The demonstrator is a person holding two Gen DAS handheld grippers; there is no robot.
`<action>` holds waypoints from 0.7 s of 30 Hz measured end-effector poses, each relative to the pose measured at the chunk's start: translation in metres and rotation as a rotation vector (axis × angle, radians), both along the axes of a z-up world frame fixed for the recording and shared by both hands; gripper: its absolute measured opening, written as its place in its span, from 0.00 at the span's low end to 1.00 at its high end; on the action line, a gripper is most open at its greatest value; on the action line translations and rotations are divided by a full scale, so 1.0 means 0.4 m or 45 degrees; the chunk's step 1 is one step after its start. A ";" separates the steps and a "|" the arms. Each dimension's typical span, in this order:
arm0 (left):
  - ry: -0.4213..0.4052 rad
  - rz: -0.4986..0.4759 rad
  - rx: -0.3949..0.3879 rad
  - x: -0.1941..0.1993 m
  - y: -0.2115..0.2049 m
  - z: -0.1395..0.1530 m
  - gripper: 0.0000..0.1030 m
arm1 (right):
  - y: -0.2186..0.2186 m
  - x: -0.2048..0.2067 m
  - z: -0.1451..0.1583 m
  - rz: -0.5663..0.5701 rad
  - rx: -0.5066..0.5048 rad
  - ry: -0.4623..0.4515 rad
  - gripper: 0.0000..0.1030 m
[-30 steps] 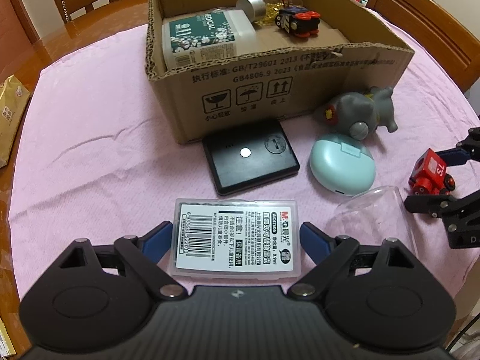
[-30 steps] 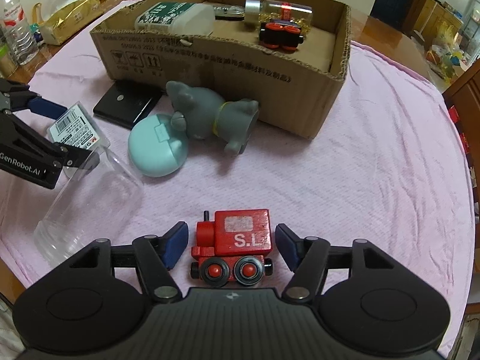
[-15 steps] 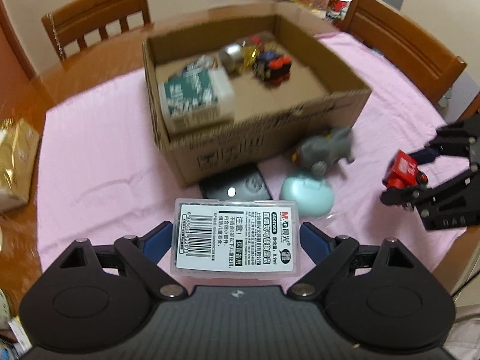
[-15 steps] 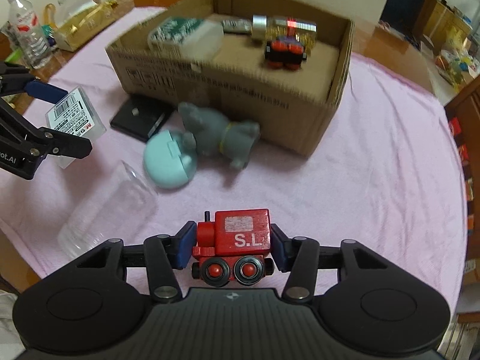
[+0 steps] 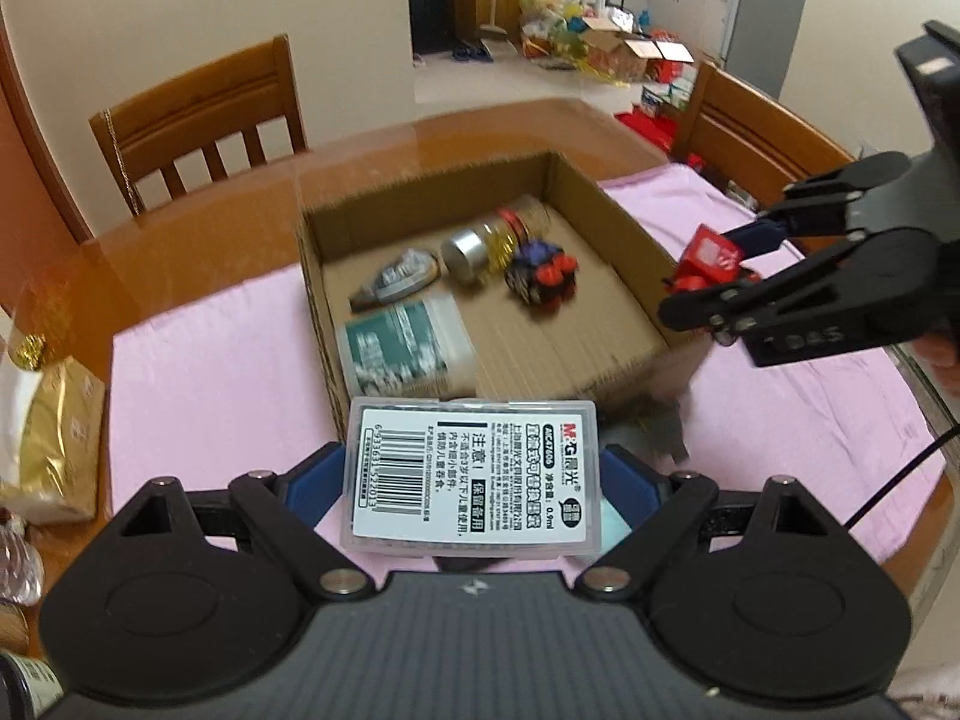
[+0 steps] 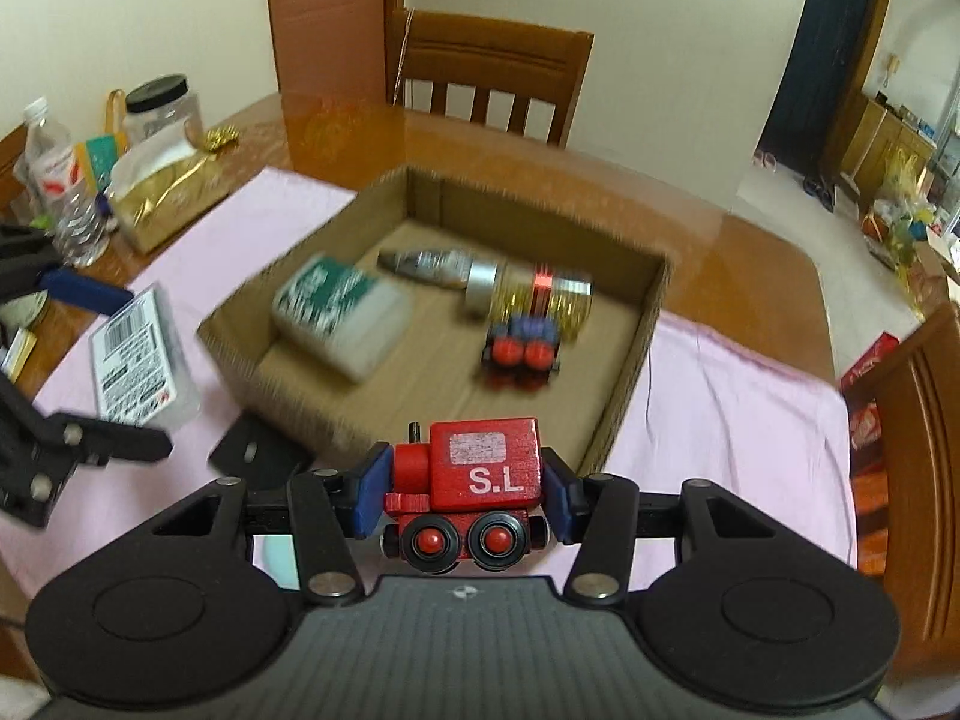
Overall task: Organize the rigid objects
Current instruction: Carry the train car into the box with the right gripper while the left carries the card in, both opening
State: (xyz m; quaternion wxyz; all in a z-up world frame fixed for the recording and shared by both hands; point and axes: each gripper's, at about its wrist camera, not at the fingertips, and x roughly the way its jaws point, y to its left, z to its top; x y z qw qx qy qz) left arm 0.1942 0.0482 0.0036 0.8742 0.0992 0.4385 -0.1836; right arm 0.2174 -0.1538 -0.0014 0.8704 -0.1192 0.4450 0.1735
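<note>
Held aloft near the cardboard box (image 5: 630,276): my left jaws (image 5: 471,480) clamp a light, slick clear plastic refill case (image 5: 471,477) by its short ends; my right jaws (image 6: 462,492) pinch a stiff red wooden toy train (image 6: 474,480) across its flat cab sides.

Motion blur smears the box (image 6: 630,360) contents, so the green label (image 6: 327,294) is unreadable, while the case (image 5: 471,480) hides most of a grey toy (image 5: 651,432) and the bench (image 5: 198,252) runs off-frame.
</note>
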 end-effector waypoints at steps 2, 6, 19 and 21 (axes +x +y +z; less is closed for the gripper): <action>-0.021 0.011 0.006 0.016 0.000 0.008 0.87 | 0.008 0.037 -0.006 -0.008 0.008 0.006 0.55; -0.039 0.038 0.007 0.054 0.001 0.020 0.87 | 0.032 0.081 -0.027 0.015 0.018 0.021 0.77; -0.008 0.036 -0.052 0.168 -0.063 -0.003 0.87 | 0.026 0.008 -0.050 -0.074 -0.005 0.006 1.00; 0.000 0.019 -0.058 0.189 -0.089 -0.013 0.87 | 0.019 -0.003 -0.052 -0.092 0.002 0.011 1.00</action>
